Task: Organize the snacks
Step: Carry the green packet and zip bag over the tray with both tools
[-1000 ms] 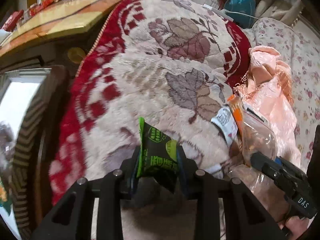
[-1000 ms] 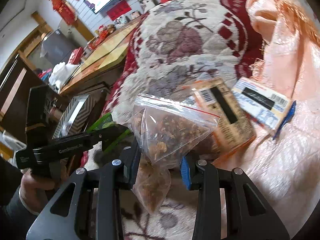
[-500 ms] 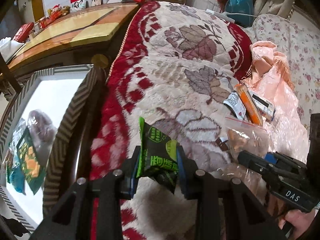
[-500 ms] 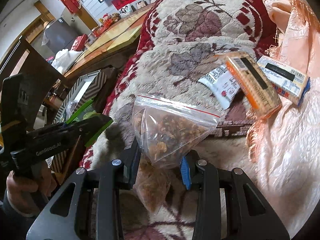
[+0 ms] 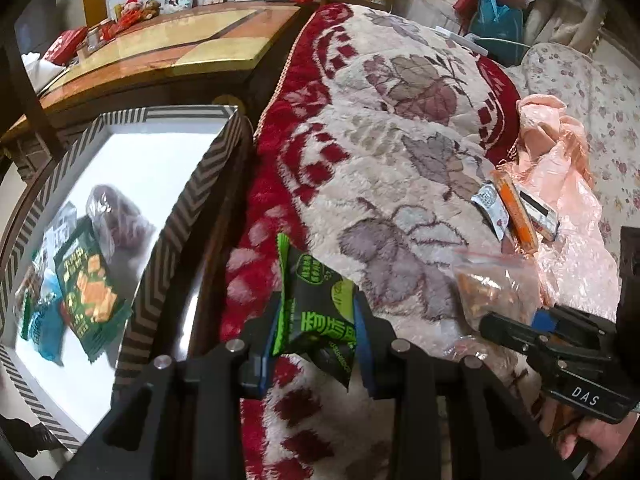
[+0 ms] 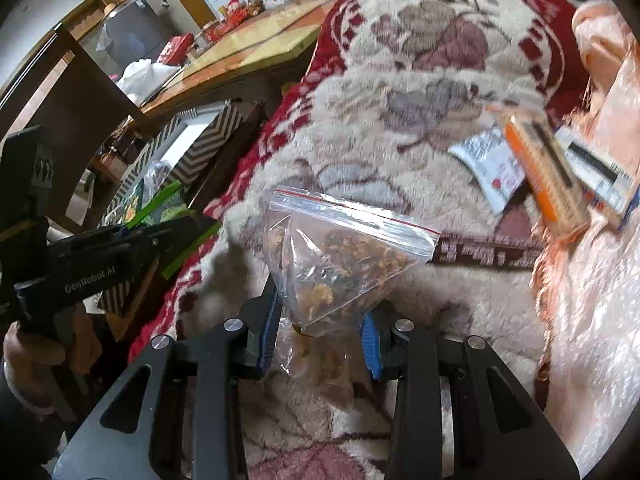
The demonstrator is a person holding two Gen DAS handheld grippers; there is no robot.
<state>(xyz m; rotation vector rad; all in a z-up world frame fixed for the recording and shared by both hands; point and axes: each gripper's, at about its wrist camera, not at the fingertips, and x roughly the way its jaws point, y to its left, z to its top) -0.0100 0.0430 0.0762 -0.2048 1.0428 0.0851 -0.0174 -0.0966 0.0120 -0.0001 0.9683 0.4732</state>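
Left wrist view. Left gripper (image 5: 316,322): jaws closed on a green packet (image 5: 316,304), held upright above the blanket (image 5: 400,152). Landmark: the striped box (image 5: 172,248), open, left of the blanket's red edge. Step in hand, as judged: carry the packet over the box wall and let go only once it is fully above the white floor; keep it level so the loose lower corner does not snag the rim. Packet: dark foil, bright green seam and lettering, slightly crumpled. Inside the box: a green bag with orange print (image 5: 90,292), a blue packet (image 5: 46,328) and a clear bag of dark pieces (image 5: 116,220).

Right wrist view. Right gripper (image 6: 320,318): jaws closed on a clear zip bag (image 6: 340,264), right of the box (image 6: 200,140) and over the blanket (image 6: 420,92). Bag: transparent, red zip line on top, brown crumbly contents, soft and saggy; best lowered gently so it does not tip. Further right of the box: white sachet (image 6: 490,166), orange pack (image 6: 548,180) and a blue-edged carton (image 6: 600,176), lying on the blanket beside the pink cloth (image 6: 600,320).
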